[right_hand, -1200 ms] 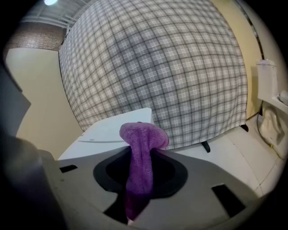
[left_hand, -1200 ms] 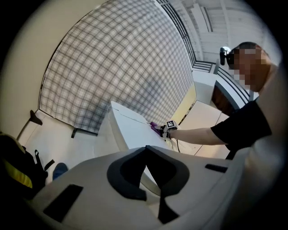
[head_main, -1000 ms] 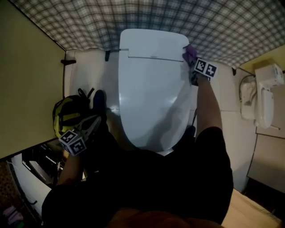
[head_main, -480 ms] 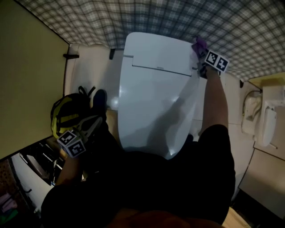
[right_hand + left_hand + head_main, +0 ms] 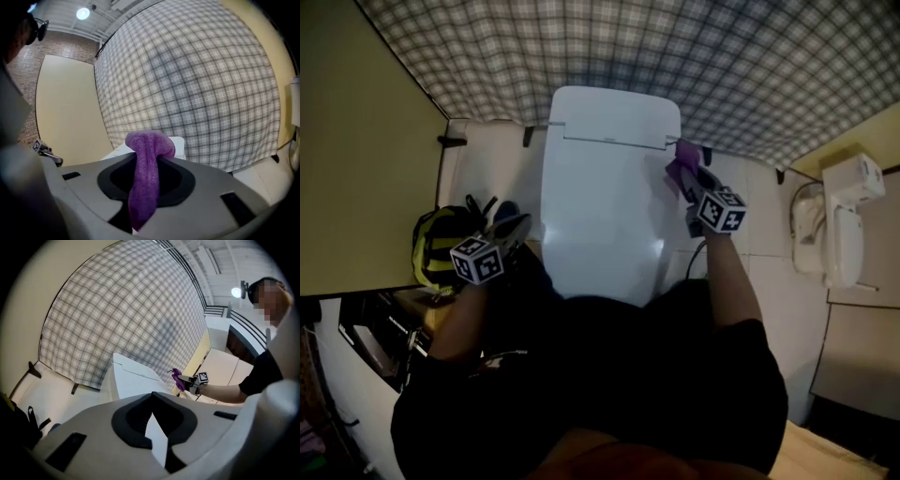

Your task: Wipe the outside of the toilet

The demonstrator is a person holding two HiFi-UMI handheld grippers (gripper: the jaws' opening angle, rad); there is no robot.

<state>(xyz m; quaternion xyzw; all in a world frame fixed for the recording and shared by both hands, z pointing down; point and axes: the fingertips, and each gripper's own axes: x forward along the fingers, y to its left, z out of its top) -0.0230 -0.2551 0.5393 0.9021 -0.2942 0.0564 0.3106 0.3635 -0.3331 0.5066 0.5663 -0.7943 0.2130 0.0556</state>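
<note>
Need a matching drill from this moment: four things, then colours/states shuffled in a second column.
1. cloth
2. toilet lid
3. bag
4. left gripper

A. white, closed
B. holds nothing
C. purple, pinched in the right gripper fingers
D. yellow and black, beside the toilet at the head view's left

Pairs: 1-C, 2-A, 3-D, 4-B

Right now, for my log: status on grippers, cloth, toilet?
Right gripper shut on cloth, at right side of toilet. Left gripper shut, empty, off to the left. Bag on floor left, not in the way.
</note>
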